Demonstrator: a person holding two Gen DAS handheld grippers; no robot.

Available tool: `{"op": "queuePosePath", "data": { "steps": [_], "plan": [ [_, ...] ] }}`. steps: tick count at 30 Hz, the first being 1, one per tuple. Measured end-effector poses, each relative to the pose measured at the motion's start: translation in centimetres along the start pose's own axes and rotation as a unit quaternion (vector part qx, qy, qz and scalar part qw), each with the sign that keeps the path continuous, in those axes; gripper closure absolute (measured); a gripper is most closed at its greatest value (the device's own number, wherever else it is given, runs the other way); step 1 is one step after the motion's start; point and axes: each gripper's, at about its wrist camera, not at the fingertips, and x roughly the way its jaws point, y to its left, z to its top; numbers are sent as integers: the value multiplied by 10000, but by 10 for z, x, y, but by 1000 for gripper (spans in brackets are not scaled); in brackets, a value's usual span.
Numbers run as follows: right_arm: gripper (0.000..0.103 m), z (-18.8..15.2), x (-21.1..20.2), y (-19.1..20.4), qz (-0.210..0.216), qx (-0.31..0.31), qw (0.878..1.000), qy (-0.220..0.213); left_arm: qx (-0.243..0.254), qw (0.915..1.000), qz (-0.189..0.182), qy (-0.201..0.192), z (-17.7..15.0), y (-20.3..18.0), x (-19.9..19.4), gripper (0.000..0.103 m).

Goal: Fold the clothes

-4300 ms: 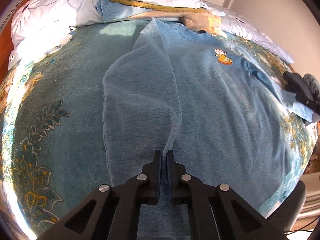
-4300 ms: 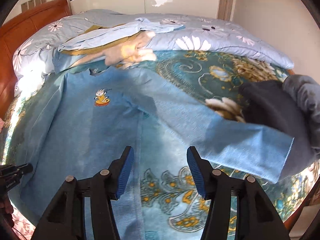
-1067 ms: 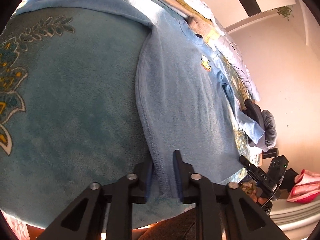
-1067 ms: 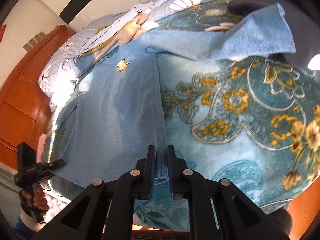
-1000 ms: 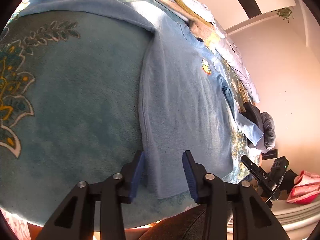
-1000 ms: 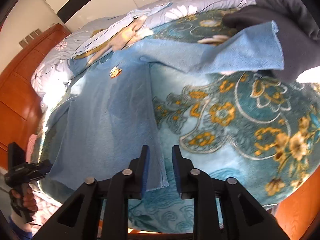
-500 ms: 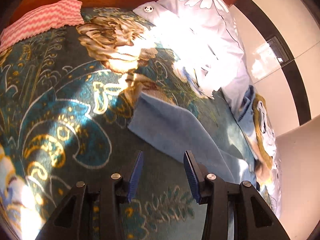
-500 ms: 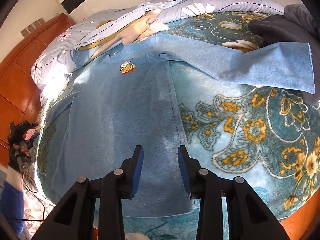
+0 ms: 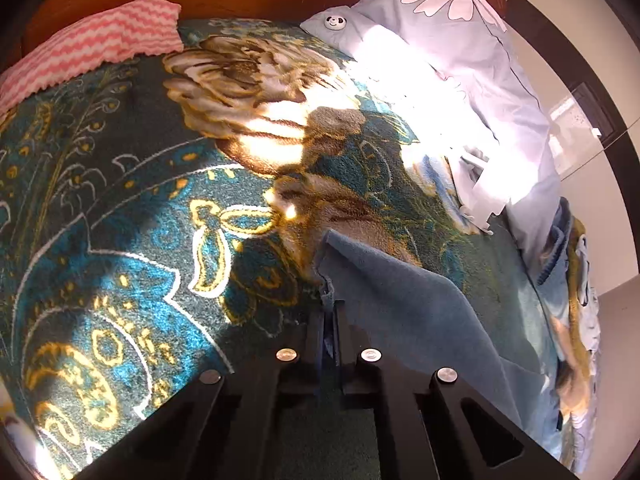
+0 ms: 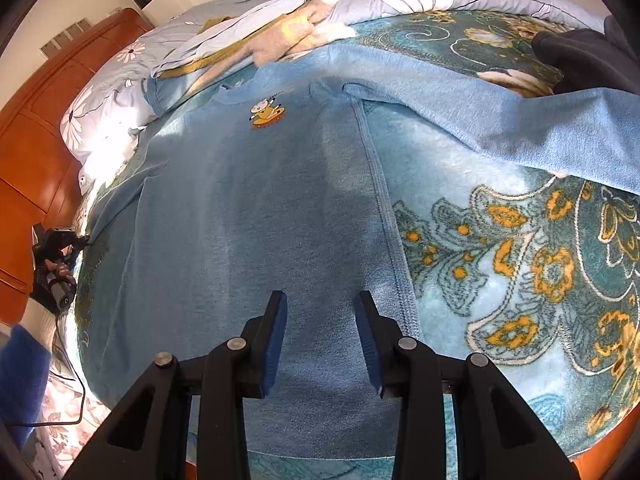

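A light blue long-sleeved shirt [image 10: 248,216] with a small cartoon badge lies flat, front up, on the patterned blanket [image 10: 520,260]. In the left wrist view my left gripper [image 9: 330,316] is shut on the cuff end of the shirt's left sleeve [image 9: 400,304], and the cloth bunches between the pads. The right wrist view shows that same left gripper [image 10: 56,240] at the bed's left edge, in a person's hand. My right gripper [image 10: 322,320] hovers open over the shirt's lower body, just left of the side seam. The other sleeve [image 10: 520,120] stretches out to the right.
A pink zigzag cloth [image 9: 88,48] lies by the wooden headboard [image 10: 36,128]. Flowered pillows [image 9: 460,40] and a pile of clothes [image 10: 280,28] sit at the far side. A dark grey garment [image 10: 584,60] lies at the far right, under the sleeve's end.
My left gripper let go of the hem, swung over to the left sleeve's cuff and shut on it. My right gripper released the hem corner, opened and shifted over the shirt's body.
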Motion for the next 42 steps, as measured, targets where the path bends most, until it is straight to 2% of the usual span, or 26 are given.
{"op": "queuePosePath", "data": {
  "steps": [3,6,9,13,19,22,26,29,34,38,42],
  "plan": [
    [67,0,-1,-1,12,7,10000,-8,210,9994,-71,-266,7,-21,-17,99],
    [67,0,-2,-6,-5,81,10000,-9,776,9929,-486,-759,19,-65,-58,99],
    [67,-1,-2,-10,35,168,9999,-12,1368,9786,-1021,-1148,24,-117,-103,99],
    [66,-2,1,-12,87,228,9997,-13,2234,9495,-1619,-1493,11,-189,-150,99],
    [67,-3,-1,-15,156,276,9995,-60,3066,9164,-2347,-1053,-44,-282,-159,99],
    [67,-4,-2,-19,196,334,9992,-83,3357,9040,-2556,-695,-84,-324,-147,99],
    [67,-4,-2,-23,264,377,9989,-106,3650,8911,-2685,-230,-142,-374,-123,99],
    [67,-4,-1,-27,330,417,9985,-107,3897,8835,-2591,195,-189,-404,-96,99],
    [67,-3,0,-31,417,455,9980,-111,4284,8710,-2310,672,-265,-421,-55,99],
    [67,-4,2,-32,460,469,9978,-114,4331,8674,-2223,1027,-305,-417,-34,99],
    [67,-5,3,-33,489,478,9976,-112,4527,8560,-2116,1324,-329,-416,-22,99]
  ]
}}
